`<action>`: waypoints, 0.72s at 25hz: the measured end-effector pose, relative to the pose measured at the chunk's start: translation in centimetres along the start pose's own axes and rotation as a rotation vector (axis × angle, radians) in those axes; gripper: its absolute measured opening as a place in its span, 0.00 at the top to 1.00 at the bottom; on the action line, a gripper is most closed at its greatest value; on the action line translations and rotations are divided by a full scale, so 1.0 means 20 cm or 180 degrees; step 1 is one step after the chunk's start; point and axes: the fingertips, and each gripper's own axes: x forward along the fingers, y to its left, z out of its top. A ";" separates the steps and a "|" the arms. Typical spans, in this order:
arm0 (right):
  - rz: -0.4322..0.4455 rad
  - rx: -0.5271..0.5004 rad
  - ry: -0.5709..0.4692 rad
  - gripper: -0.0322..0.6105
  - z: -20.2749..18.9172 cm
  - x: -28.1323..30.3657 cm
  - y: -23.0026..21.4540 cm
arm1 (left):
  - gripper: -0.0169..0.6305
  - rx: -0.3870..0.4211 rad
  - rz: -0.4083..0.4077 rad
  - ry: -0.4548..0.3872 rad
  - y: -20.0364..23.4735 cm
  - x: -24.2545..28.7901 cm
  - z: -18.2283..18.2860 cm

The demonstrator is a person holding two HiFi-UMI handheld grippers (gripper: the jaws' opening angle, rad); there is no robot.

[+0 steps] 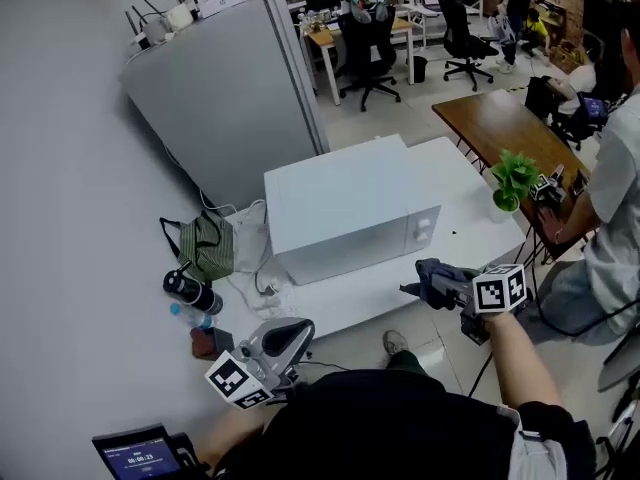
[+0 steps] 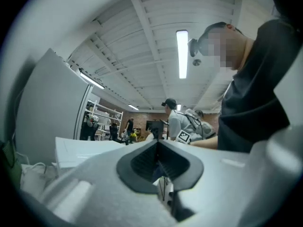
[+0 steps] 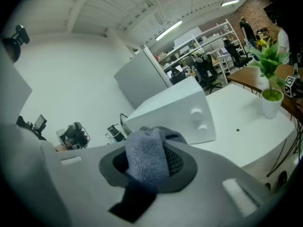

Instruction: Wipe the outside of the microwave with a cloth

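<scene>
**Right tool** (image 3: 149, 151) (image 1: 420, 290): jaws clamped on a cloth (image 3: 147, 163) (image 1: 438, 274). The cloth is grey, with a nubby knit texture, bunched into a soft wad that bulges past the dark ribbed pads. It is held just off the table's near edge, near the microwave's knob end but apart from it.

**Left tool** (image 2: 158, 148) (image 1: 298, 332): jaws pressed together with nothing between them. It is held low, off the near edge towards the table's left end.

**Microwave** (image 1: 350, 208) (image 3: 175, 112): a white, smooth, box-shaped body with square corners. Two round knobs (image 1: 424, 228) sit at the right of its front. It stands mid-table with its front facing the near edge, and its long axis runs parallel to that edge. A pale cable (image 1: 262, 268) trails from its left side.

**Table** (image 1: 470, 193) (image 3: 246, 126): a white, matte, flat top.

**Surroundings on the table:**
- A potted plant (image 1: 512, 180) (image 3: 270, 74) with green leaves in a white pot stands at the right edge, well apart from the microwave.
- A green fabric bag (image 1: 205, 246), slumped, lies at the left end.
- A black bottle (image 1: 190, 290) and a clear bottle (image 1: 190, 316) lie side by side near the near-left corner.

**Beyond the table:**
- A tall grey cabinet (image 1: 230, 88) stands behind the far-left corner.
- A brown wooden desk (image 1: 500, 123) stands past the right edge.
- A person in a light shirt (image 1: 612, 218) stands beside that desk.
</scene>
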 end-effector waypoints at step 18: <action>0.1037 -0.0544 -0.0419 0.82 -0.34 -0.19 1.10 | 0.97 -0.0161 0.0286 -0.0166 -0.52 -0.37 -0.05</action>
